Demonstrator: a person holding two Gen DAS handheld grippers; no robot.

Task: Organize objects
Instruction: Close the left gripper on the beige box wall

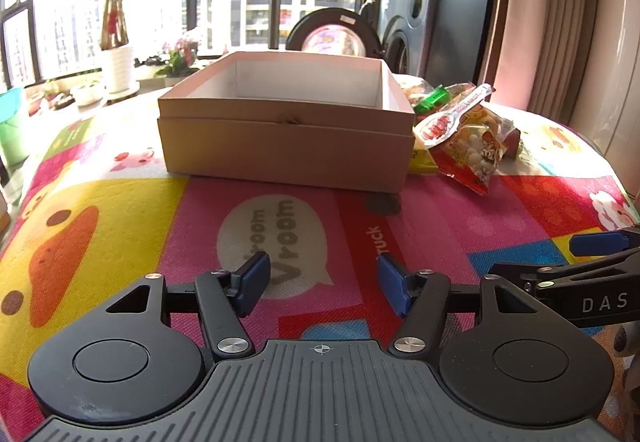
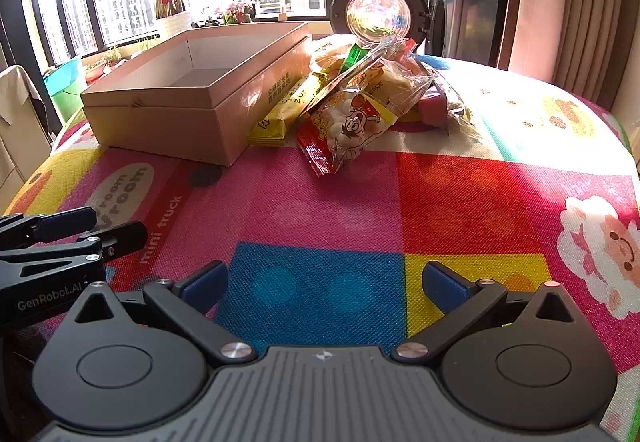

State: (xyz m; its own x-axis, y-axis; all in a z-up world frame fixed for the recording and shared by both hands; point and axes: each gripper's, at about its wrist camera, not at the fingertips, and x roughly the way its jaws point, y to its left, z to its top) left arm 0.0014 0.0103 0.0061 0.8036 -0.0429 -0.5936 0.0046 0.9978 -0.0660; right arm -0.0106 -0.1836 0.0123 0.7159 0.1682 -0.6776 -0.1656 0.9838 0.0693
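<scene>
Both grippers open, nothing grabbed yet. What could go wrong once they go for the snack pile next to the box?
1. The snack packets overlap in a loose heap; pulling the red-edged bag of white balls may drag or spill the others.
2. The yellow packet lies against the wall of the open cardboard box, leaving little room for fingers.
3. The left gripper and right gripper sit close together; both reaching for the pile could collide.

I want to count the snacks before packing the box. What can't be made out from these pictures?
- Left wrist view: the box hides part of the snack pile.
- Right wrist view: front packets cover the ones behind in the snack pile; no full count.
- Box floor: its near wall hides most of it in both views.
- Yellow packet: print too small to read.
</scene>
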